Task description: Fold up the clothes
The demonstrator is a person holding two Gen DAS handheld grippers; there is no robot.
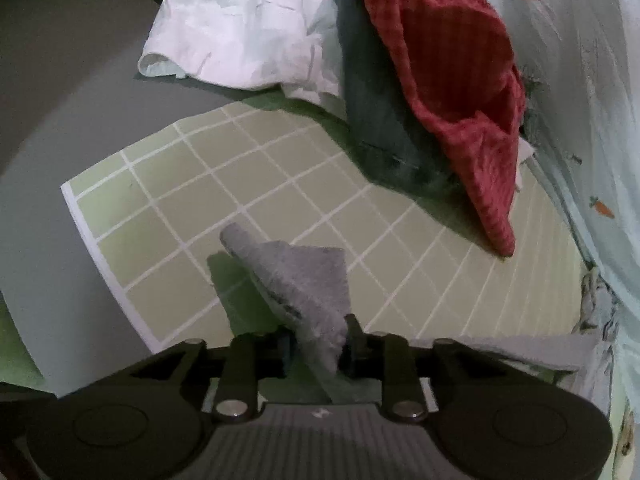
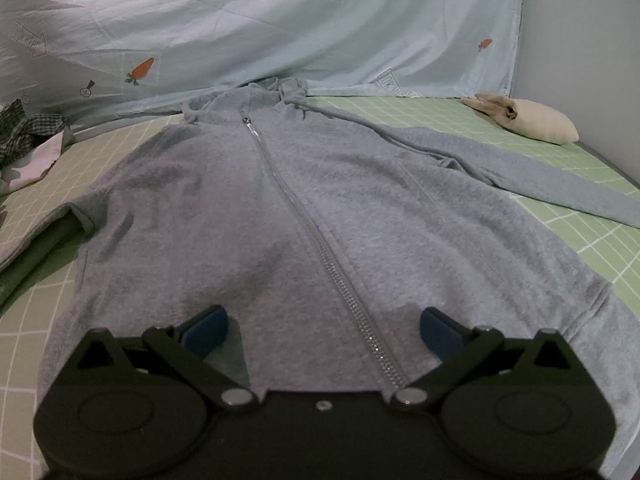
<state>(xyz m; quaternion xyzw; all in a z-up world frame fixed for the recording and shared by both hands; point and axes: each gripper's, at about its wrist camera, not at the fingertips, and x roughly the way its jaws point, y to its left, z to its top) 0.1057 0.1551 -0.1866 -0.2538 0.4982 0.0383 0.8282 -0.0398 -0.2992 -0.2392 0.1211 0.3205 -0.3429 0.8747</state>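
A grey zip-up hoodie (image 2: 304,200) lies flat, front up, on the green checked bed sheet (image 2: 580,216), hood towards the far side, its right sleeve (image 2: 540,176) stretched out. My right gripper (image 2: 322,330) is open just above the hoodie's lower hem, its jaws astride the zipper (image 2: 320,256). My left gripper (image 1: 318,346) is shut on a grey fabric end (image 1: 298,276), which looks like the hoodie's other sleeve cuff, held above the sheet (image 1: 224,184).
A pile of clothes lies ahead of the left gripper: a white garment (image 1: 240,28), a dark green one (image 1: 380,112), a red checked one (image 1: 460,92). A pale blue carrot-print quilt (image 2: 280,28) lies at the back. A folded beige garment (image 2: 528,120) sits at far right.
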